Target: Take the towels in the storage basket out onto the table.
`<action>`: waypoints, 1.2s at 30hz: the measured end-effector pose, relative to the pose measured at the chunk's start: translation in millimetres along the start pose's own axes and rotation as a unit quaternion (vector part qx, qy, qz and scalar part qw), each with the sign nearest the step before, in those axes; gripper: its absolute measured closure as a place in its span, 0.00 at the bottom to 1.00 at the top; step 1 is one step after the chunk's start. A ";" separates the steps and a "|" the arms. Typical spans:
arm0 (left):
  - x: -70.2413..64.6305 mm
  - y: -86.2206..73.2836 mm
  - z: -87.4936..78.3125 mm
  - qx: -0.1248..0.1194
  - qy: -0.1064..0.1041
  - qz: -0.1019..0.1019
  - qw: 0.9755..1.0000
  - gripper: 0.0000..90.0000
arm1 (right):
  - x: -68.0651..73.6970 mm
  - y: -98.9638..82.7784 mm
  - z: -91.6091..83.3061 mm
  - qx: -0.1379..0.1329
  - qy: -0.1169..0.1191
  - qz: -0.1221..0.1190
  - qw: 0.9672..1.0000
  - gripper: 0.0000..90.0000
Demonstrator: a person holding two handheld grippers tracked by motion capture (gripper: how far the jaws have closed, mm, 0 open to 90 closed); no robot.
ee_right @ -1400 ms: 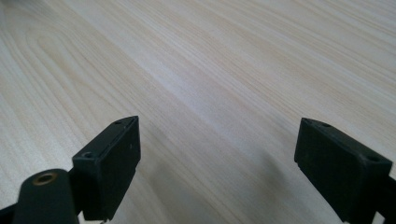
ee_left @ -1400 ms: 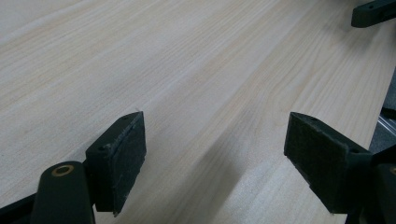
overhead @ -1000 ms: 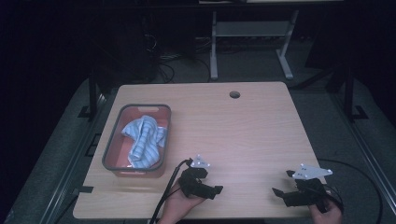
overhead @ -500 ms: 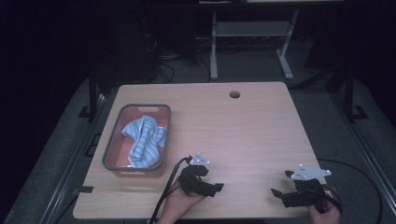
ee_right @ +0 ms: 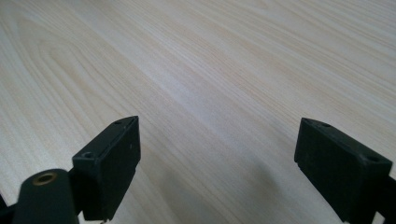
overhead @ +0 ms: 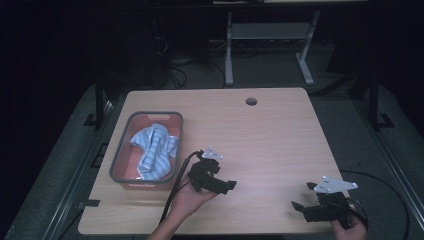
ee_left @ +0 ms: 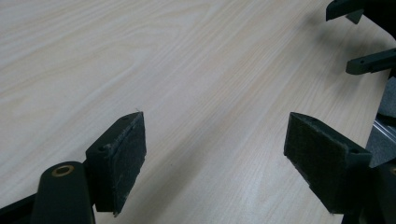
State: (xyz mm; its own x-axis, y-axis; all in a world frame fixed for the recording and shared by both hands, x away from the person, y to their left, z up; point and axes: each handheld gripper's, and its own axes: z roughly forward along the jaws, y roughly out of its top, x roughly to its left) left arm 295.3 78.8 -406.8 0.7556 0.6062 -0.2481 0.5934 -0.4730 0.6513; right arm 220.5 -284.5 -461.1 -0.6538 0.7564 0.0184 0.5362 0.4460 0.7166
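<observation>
Your left gripper [overhead: 227,186] and right gripper [overhead: 300,206] both gape wide, empty; the cloth [overhead: 152,150] already lies in the basket [overhead: 119,159] left of them.

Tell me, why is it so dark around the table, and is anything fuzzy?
High view: light falls on the table, the floor around it stays dim. Left gripper view: the left gripper casts soft shadows, its jaws sharp. Right gripper view: the far wood grain looks slightly soft.
</observation>
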 end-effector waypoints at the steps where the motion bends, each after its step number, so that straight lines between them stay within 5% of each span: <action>1: 0.4 1.9 -1.2 -0.003 0.002 -0.002 1.000 0.23 | -0.1 0.1 -0.2 -0.003 -0.001 -0.005 1.000 0.15; 22: 18.0 33.7 -31.7 -0.007 -0.019 0.001 1.000 0.21 | -0.9 -1.0 -2.9 -0.008 -0.002 -0.001 1.000 0.15; 36: 42.2 40.6 -79.0 -0.026 -0.011 -0.024 0.999 0.24 | 0.1 1.3 -5.3 -0.014 -0.008 -0.005 1.000 0.15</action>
State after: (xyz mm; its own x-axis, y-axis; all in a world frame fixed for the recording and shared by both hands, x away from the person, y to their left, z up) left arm 329.3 135.7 -334.1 0.7334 0.6126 -0.2948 0.6135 -0.4094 0.6753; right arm 218.3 -286.4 -456.5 -0.6503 0.7597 0.0004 0.5148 0.4402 0.7357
